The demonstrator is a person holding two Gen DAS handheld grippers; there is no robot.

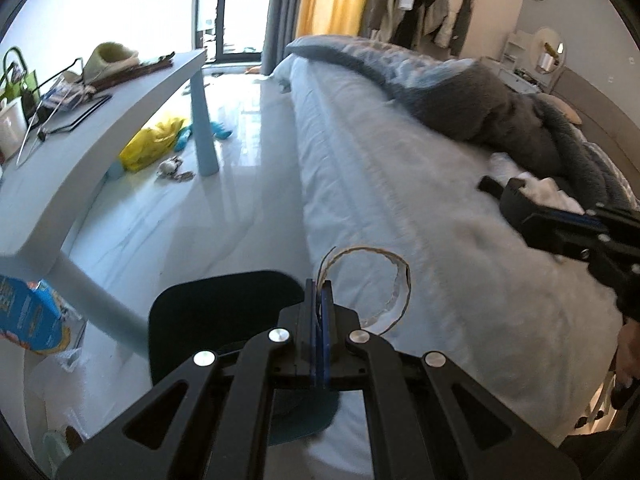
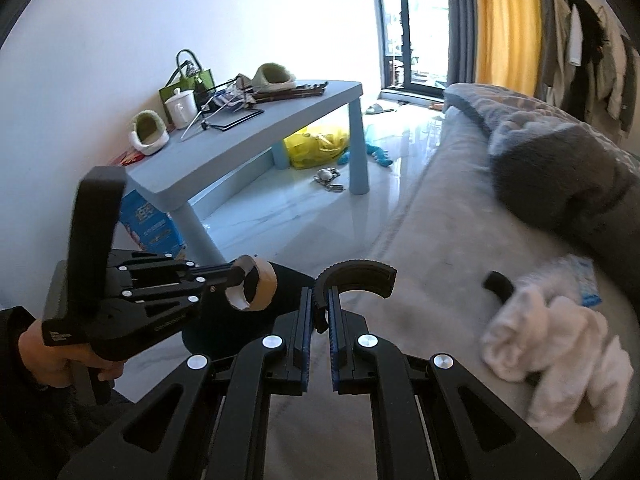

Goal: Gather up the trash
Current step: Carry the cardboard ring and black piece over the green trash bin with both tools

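Observation:
My left gripper (image 1: 319, 286) is shut on an empty cardboard tape ring (image 1: 394, 284) and holds it above the edge of the bed (image 1: 400, 184). In the right wrist view the same left gripper (image 2: 240, 274) shows at the left with the brown ring (image 2: 260, 288). My right gripper (image 2: 320, 300) is shut on a black curved plastic piece (image 2: 356, 276) over the bed edge. It also shows in the left wrist view (image 1: 496, 190). A crumpled white tissue wad (image 2: 552, 344) and a blue-white wrapper (image 2: 586, 280) lie on the bed at the right.
A black bin (image 1: 224, 312) stands on the floor below the grippers. A light blue table (image 2: 260, 136) holds slippers, a bag and a cup. A yellow bag (image 2: 316, 146), a blue toy and small bits lie beneath it. A blue box (image 2: 152, 228) leans by a table leg. A grey blanket (image 2: 560, 168) covers the bed.

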